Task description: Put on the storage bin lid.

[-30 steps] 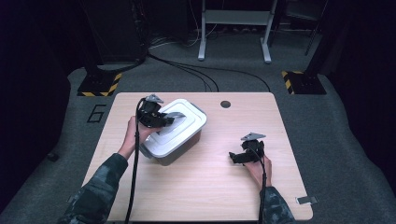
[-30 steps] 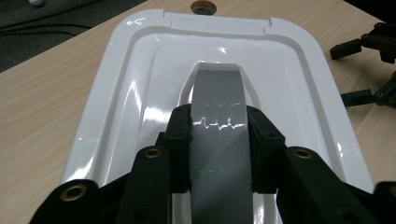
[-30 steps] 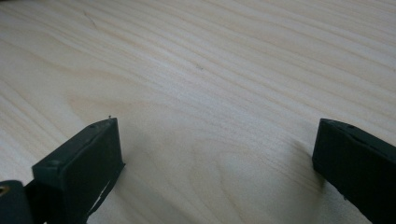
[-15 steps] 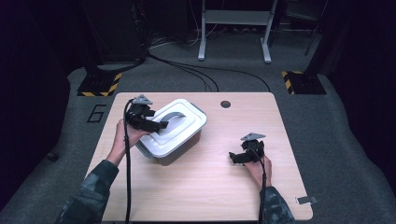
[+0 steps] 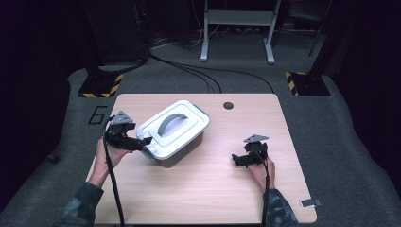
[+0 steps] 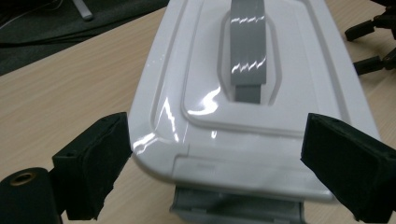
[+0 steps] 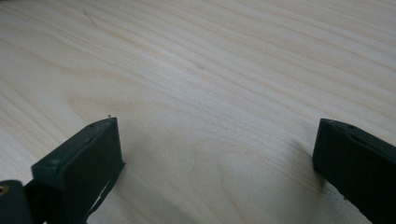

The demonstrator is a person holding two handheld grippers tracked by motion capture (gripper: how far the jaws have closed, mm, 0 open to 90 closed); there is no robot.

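At the left half of the wooden table [image 5: 208, 198], a white lidded box [image 5: 173, 133] with a grey handle [image 5: 171, 123], lying askew, its near short end towards the left gripper [image 5: 142, 141]. Likely step in hand: taking that end, or the grey latch [image 6: 233, 210] under the lid's edge, to unclip it. Best done squarely: jaws centred on the end, level with the lid rim, closing slowly so that the glossy plastic does not slip or the box skate across the wood. Steadying from the far side probably useful, the box being light by the look of it.

Left gripper: jaws wide, just been opening, one pad [image 6: 93, 163] at each corner of the box's end, apparently not pressing, nothing gripped. Right gripper [image 5: 239, 160]: well apart at the table's right, jaws spread wide over bare wood, holding nothing.
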